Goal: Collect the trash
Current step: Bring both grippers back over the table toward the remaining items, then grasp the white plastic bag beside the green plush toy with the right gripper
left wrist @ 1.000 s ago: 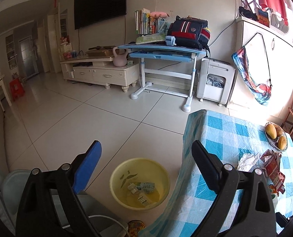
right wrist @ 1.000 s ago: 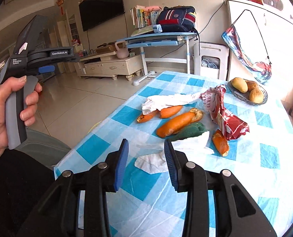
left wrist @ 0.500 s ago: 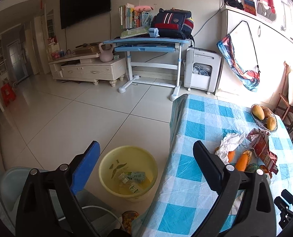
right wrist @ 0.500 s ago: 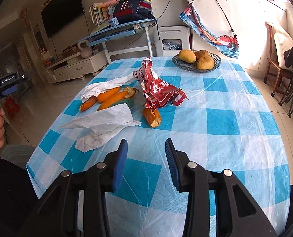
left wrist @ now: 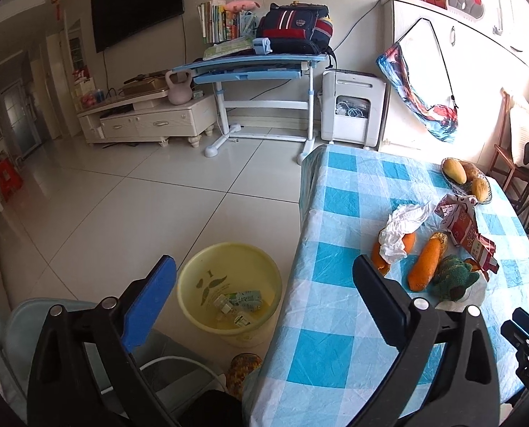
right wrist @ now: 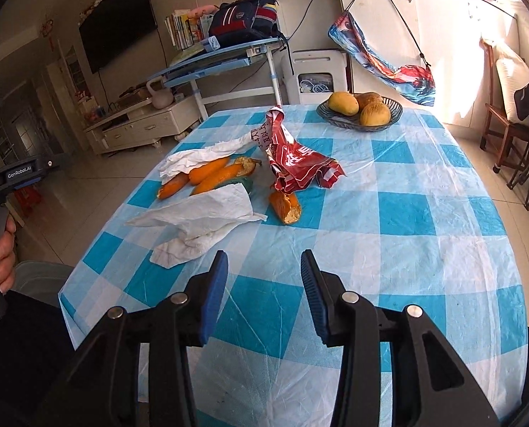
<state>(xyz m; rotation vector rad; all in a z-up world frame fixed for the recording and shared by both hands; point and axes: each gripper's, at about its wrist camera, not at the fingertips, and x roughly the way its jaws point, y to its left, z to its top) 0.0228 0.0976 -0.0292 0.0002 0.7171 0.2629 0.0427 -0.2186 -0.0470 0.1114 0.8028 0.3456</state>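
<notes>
Trash lies on the blue-checked table (right wrist: 407, 213): a crumpled white tissue (right wrist: 200, 220) nearest me, a second tissue (right wrist: 207, 153), orange peels (right wrist: 214, 178), a peel piece (right wrist: 287, 206), a green scrap (left wrist: 455, 279) and a red wrapper (right wrist: 300, 163). My right gripper (right wrist: 262, 274) is open and empty, just right of the near tissue above the table. My left gripper (left wrist: 264, 284) is open wide and empty, above the floor left of the table. A yellow bin (left wrist: 229, 295) holding small cartons stands on the floor under it.
A bowl of mangoes (right wrist: 360, 108) stands at the table's far end. A blue desk (left wrist: 253, 67) with a backpack, a TV stand (left wrist: 147, 121) and a white appliance (left wrist: 353, 106) line the far wall. Chairs (right wrist: 506, 124) stand to the right.
Both views have swung right. The right gripper now faces down the table, past the near tissue. The left view now shows more of the table and its trash. Both grippers stayed open.
</notes>
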